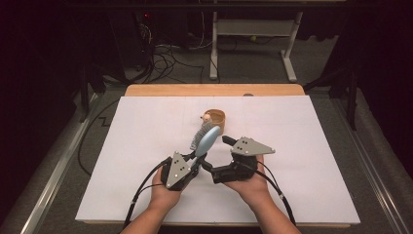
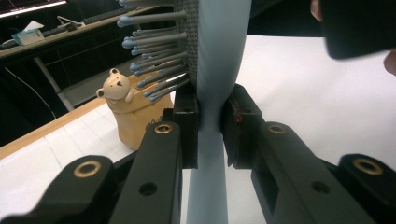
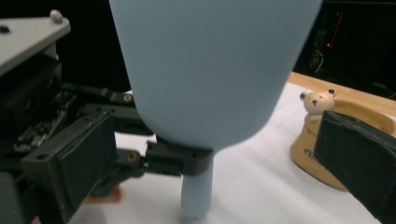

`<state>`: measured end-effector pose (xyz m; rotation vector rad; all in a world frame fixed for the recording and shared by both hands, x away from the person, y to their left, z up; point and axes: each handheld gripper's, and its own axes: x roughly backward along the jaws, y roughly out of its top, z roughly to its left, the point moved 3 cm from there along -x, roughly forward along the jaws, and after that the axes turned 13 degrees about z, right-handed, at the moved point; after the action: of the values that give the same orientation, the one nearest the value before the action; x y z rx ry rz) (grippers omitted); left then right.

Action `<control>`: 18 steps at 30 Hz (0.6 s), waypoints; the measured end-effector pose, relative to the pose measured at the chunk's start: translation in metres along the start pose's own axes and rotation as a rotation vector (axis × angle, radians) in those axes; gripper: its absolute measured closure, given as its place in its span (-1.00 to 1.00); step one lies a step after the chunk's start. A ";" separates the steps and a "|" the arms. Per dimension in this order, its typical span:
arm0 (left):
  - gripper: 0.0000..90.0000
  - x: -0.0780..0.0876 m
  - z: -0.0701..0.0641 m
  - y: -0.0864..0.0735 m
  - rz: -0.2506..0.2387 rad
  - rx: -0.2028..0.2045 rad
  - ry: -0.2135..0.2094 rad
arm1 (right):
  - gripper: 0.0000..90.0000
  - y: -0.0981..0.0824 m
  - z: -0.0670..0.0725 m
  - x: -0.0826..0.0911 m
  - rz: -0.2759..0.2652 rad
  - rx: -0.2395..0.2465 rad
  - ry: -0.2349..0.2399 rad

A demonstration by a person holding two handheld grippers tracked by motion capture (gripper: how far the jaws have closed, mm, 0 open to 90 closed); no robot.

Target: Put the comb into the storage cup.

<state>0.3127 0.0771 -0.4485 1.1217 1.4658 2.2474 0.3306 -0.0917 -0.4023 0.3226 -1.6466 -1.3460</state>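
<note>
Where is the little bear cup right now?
In the high view the bear cup stands on the white table near its middle, just beyond the blue hairbrush that the left gripper holds.

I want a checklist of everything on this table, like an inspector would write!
Surface: white board on a wooden table.
Job's things: light blue hairbrush, head raised toward the cup; tan bear cup, upright on the board.
Clutter: nothing seen.
Grippers: left gripper shut on the brush just below its head; right gripper open, pads on either side of the brush head, not touching.
Cables: black cables trail from both grippers toward the person; more lie tangled on the floor behind.
Surroundings: dark room, white desk frame behind the table.
</note>
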 end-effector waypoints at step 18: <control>0.73 0.001 -0.002 0.000 -0.003 -0.012 0.010 | -1.00 0.020 0.005 -0.003 -0.039 0.003 0.005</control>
<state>0.3106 0.0758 -0.4482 1.1053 1.4543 2.2606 0.3347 -0.0793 -0.3858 0.3609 -1.6457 -1.3709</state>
